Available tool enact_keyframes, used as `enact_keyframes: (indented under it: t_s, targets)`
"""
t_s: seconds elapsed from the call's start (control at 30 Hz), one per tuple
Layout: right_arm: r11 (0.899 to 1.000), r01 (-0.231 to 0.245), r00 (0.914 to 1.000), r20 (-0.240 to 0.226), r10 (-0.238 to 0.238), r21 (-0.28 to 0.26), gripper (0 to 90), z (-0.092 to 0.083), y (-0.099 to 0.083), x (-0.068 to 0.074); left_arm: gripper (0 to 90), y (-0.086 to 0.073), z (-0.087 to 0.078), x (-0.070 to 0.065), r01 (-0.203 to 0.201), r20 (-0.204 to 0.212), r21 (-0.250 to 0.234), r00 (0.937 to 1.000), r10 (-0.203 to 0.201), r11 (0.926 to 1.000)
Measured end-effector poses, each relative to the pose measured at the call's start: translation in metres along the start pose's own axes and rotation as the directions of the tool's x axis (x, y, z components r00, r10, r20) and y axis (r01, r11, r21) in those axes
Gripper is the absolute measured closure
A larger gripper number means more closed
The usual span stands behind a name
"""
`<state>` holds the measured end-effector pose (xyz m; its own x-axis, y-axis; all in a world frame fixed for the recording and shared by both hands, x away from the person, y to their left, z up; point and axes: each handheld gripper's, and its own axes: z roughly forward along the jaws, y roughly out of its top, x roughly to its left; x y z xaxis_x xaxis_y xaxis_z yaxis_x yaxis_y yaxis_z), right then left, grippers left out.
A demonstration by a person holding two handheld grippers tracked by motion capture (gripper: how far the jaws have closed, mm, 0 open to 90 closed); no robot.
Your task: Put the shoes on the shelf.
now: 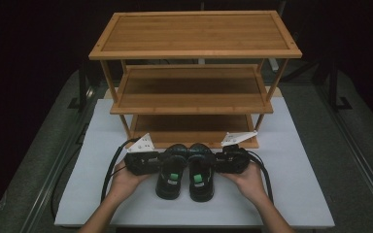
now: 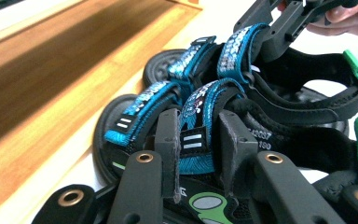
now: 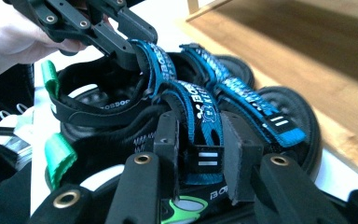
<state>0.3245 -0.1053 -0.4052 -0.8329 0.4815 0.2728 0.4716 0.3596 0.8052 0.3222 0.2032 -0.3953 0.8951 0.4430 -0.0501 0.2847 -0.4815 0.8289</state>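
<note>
Sandals: two are counted – a left sandal [image 1: 170, 171] and a right sandal [image 1: 200, 171], side by side and touching, set on the white tabletop [image 1: 301, 184] just in front of the rack's lowest shelf.
Long axis: each sandal is laid toes toward the rack [image 1: 194, 34], heels toward the person.
Left tongs [image 2: 198, 140]: pinched on a blue strap of the left sandal; the strap is seen between the two black jaws in the left gripper view.
Right tongs [image 3: 198, 142]: pinched on a blue strap of the right sandal, likewise held between its jaws in the right gripper view.
Deciding relation: each sandal is met from its outer side, so each is served by the hand nearer to it – neither arm is crossed over.
Shelves: three wooden levels are counted, all bare; the lowest is judged nearest, straight ahead of the toes.
Tongs counted: two.
Hands counted: two, one behind each tongs.
</note>
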Motion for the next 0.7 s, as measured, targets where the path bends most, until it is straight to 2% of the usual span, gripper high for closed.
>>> enact_keyframes:
  t_s: [0.13, 0.3, 0.57, 0.7]
  targets:
    - [0.999, -0.002, 0.9998, 0.018, 0.003, -0.033, 69.2, -0.006, 0.006, -0.004, 71.7, 0.006, 0.001, 0.003, 0.003, -0.007, -0.021, 1.0, -0.003, 0.9998]
    - [0.998, 0.005, 0.9992, 0.039, -0.002, -0.069, 69.1, -0.011, 0.013, -0.015, 71.7, 0.016, 0.007, 0.012, -0.001, -0.04, -0.052, 0.9992, -0.001, 0.9986]
    - [0.994, 0.046, 0.9961, 0.079, -0.037, -0.102, 69.1, -0.003, 0.028, -0.038, 71.6, 0.021, 0.02, 0.032, 0.0, -0.117, -0.107, 0.993, -0.012, 0.9942]
    - [0.991, 0.069, 0.9934, 0.099, -0.058, -0.112, 69.0, 0.004, 0.031, -0.047, 71.6, 0.021, 0.028, 0.038, -0.007, -0.148, -0.118, 0.9889, -0.01, 0.993]
